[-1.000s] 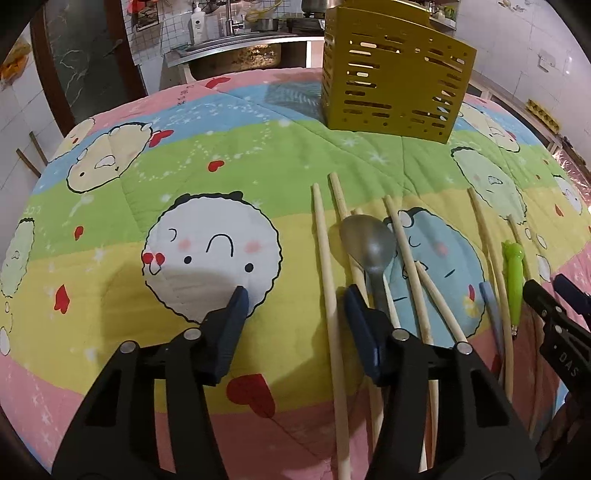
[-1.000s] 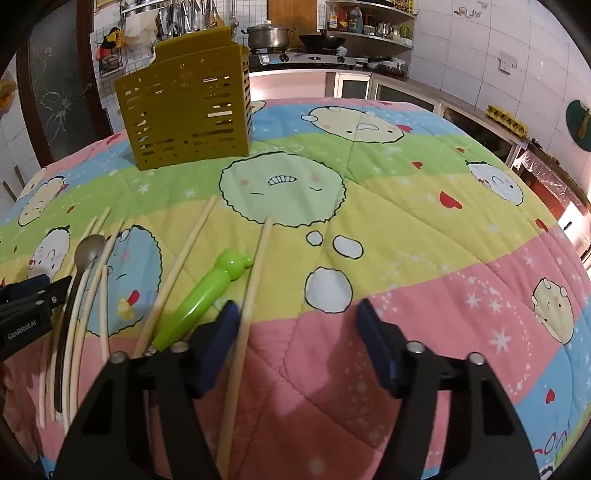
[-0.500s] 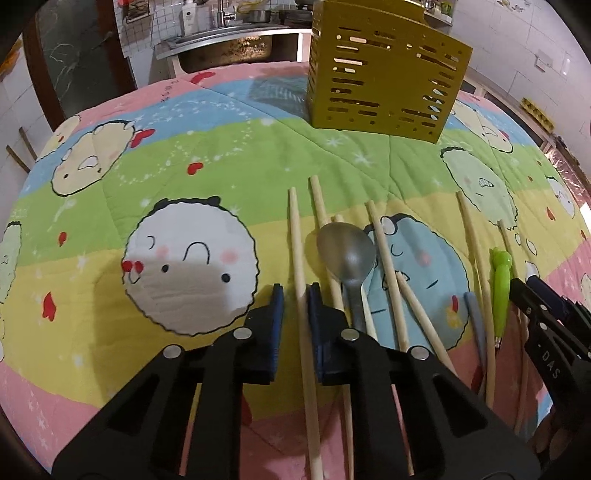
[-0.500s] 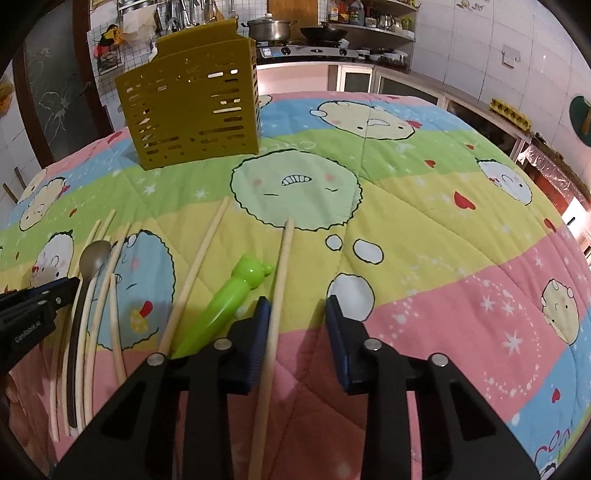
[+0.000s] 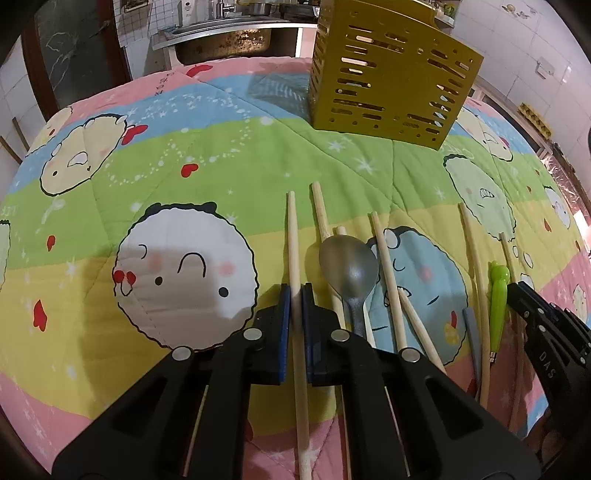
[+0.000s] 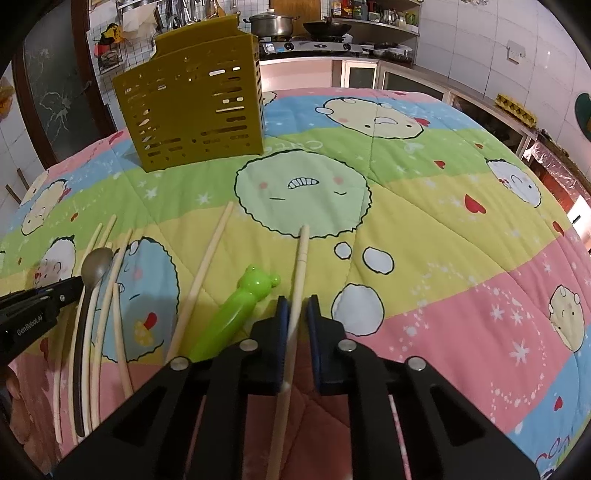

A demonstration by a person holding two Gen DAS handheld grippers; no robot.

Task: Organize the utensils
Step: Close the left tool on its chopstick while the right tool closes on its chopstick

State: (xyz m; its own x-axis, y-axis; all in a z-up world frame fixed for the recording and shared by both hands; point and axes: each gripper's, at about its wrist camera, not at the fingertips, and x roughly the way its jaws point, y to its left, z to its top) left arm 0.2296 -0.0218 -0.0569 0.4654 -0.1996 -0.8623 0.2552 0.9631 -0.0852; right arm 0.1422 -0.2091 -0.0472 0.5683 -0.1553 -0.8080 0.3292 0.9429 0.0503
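Note:
Several wooden chopsticks, a metal spoon point(image 5: 349, 266) and a green bear-topped utensil point(image 6: 243, 306) lie on a cartoon quilt point(image 6: 443, 258). A yellow slotted utensil holder point(image 5: 388, 81) stands at the far side. My left gripper point(image 5: 294, 291) is shut on the leftmost chopstick point(image 5: 293, 240), which still rests on the quilt. My right gripper point(image 6: 296, 301) is closing around the rightmost chopstick point(image 6: 302, 254); that stick lies between the jaws against the left pad, with a thin gap at the right pad.
More chopsticks point(image 5: 384, 266) lie side by side between the two grippers, some crossing under the spoon. A kitchen counter with a stove and pots point(image 6: 273, 24) runs behind the table. The quilt drops off at the near edge.
Both grippers went from wide open to narrow around a chopstick each. The left one shifted right over its stick and gripped it. The right one shifted slightly left.

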